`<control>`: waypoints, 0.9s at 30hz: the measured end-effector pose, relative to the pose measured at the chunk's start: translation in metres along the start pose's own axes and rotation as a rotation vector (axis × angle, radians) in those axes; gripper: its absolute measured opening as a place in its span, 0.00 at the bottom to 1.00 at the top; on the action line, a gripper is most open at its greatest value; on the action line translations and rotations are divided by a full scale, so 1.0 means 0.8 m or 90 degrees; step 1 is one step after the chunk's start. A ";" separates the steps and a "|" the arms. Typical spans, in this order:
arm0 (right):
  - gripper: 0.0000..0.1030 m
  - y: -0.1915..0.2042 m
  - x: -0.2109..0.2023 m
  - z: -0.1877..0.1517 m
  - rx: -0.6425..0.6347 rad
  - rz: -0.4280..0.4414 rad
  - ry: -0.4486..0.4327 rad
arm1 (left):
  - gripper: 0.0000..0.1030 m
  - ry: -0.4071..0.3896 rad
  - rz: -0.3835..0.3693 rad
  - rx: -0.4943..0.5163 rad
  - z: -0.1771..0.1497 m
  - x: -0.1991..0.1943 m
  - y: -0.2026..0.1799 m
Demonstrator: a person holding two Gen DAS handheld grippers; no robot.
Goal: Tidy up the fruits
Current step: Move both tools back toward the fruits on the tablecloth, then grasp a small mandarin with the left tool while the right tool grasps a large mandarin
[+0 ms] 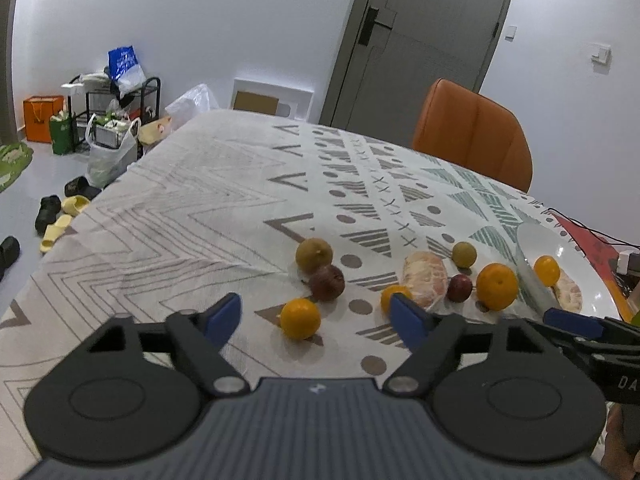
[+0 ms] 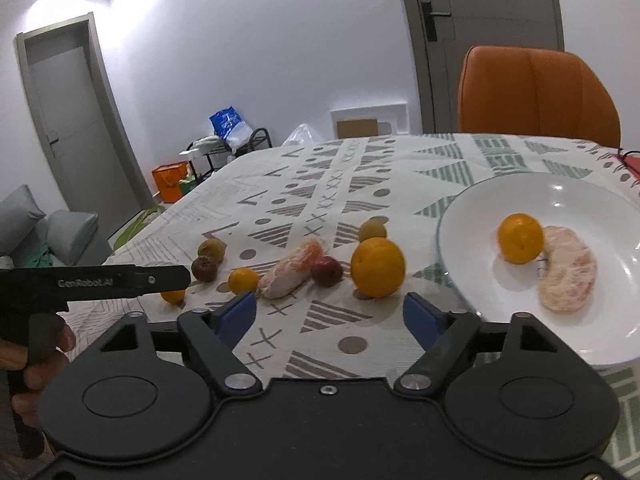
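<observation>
While both tools hover over the patterned surface (image 1: 180, 208), nothing sits in either grip.
Left gripper (image 1: 316, 316): jaws wide apart and empty, blue pads on each side, held low above the cloth.
Near orange (image 1: 300, 318): lies on the cloth between the left jaws, a little ahead of the pads, touching neither.
Small orange (image 1: 394, 294): just behind the left tool's right-hand pad, partly hidden by it.
Brown fruit (image 1: 314, 255): farther out on the cloth, touching a dark red fruit (image 1: 327, 282) that lies just in front of it.
Peeled segment (image 1: 425, 278): on the cloth beside the small orange, with a second dark red fruit (image 1: 459, 288) just to its right.
Green fruit (image 1: 464, 254): behind that second red one, apart from it.
Right gripper (image 2: 330, 312): jaws also wide apart and empty, low over the cloth, just left of the plate.
Big orange (image 2: 378, 267): on the cloth ahead of the right jaws, between their lines but beyond the pads, near the plate's rim yet outside it.
Plate (image 2: 592, 200): white, on the right of the surface; it holds one orange (image 2: 520, 239) and a peeled piece (image 2: 566, 274), the two touching.
Hand (image 2: 40, 364): seen at the left edge of the right view, wrapped round the handle of the left tool.
Chair (image 2: 536, 92): orange, at the far side of the surface.
</observation>
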State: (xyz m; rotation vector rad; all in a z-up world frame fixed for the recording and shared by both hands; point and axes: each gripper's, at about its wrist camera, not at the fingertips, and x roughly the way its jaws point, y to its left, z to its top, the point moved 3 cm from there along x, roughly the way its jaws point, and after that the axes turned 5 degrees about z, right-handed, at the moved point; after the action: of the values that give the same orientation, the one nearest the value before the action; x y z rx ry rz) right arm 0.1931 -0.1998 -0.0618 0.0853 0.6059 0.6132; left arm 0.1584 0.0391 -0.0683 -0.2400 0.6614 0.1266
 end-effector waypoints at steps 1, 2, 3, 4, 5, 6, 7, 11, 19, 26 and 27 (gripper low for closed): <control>0.72 0.000 0.003 0.000 0.002 0.001 0.004 | 0.70 0.003 0.001 -0.001 0.000 0.003 0.001; 0.67 0.001 0.007 0.001 0.005 0.004 0.008 | 0.66 0.006 0.002 -0.003 -0.001 0.005 0.002; 0.65 0.001 0.009 0.000 0.007 0.007 0.011 | 0.64 0.010 0.001 -0.005 -0.002 0.008 0.003; 0.62 0.002 0.013 0.000 0.009 0.011 0.016 | 0.63 0.013 0.000 -0.007 -0.002 0.010 0.005; 0.60 0.002 0.015 0.000 0.010 0.012 0.019 | 0.61 0.014 0.000 -0.007 -0.003 0.012 0.006; 0.60 0.003 0.018 0.000 0.010 0.013 0.022 | 0.58 0.015 0.000 -0.007 -0.003 0.013 0.006; 0.60 0.004 0.021 0.001 0.009 0.014 0.025 | 0.56 0.015 0.001 -0.006 -0.003 0.014 0.006; 0.59 0.005 0.027 0.002 0.007 0.006 0.031 | 0.36 0.013 0.005 0.000 -0.002 0.017 0.007; 0.56 -0.008 0.032 0.006 0.015 -0.030 0.040 | 0.22 0.013 0.003 -0.003 0.001 0.022 0.010; 0.55 -0.010 0.032 0.015 -0.006 -0.046 0.031 | 0.22 0.014 0.000 -0.010 0.002 0.022 0.014; 0.55 -0.011 0.032 0.018 -0.006 -0.047 0.029 | 0.22 0.014 0.000 -0.011 0.003 0.022 0.014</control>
State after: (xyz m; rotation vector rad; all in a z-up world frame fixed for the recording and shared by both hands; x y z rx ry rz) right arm 0.2219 -0.1911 -0.0650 0.0399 0.6478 0.5470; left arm 0.1715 0.0515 -0.0799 -0.2585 0.6827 0.1305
